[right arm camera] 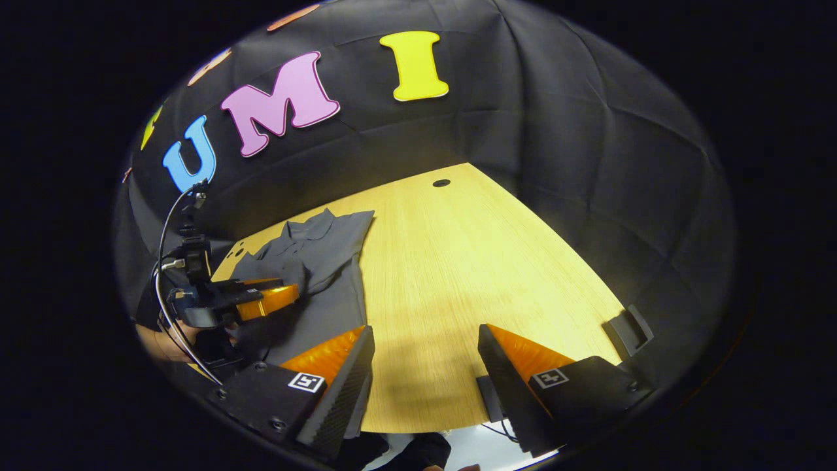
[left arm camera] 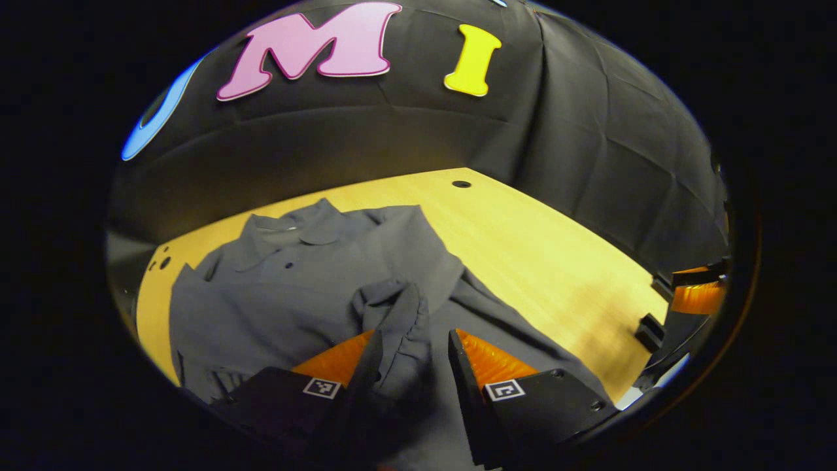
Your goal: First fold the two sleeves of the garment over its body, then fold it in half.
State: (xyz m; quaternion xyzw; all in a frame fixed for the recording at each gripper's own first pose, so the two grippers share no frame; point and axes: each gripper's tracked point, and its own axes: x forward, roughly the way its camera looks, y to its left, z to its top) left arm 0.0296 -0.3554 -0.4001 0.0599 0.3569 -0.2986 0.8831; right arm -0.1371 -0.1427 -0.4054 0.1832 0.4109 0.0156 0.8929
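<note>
A grey collared garment [left arm camera: 294, 288] lies flat on the wooden table [left arm camera: 556, 261], collar at the far end. My left gripper [left arm camera: 410, 353] is shut on a bunched fold of its cloth [left arm camera: 399, 314], held up over the garment's near right part; whether this fold is a sleeve I cannot tell. In the right gripper view the garment [right arm camera: 327, 261] lies at the left, with the left gripper [right arm camera: 265, 299] and the hand [right arm camera: 160, 343] holding it over its near part. My right gripper [right arm camera: 425, 356] stands open above bare table [right arm camera: 458, 261], to the right of the garment.
A round hole [left arm camera: 461, 184] is in the table near the far wall, and small holes [left arm camera: 162, 262] sit by the left corner. A small black block [right arm camera: 628, 330] stands at the table's right edge. The right gripper [left arm camera: 696, 291] shows at the right rim.
</note>
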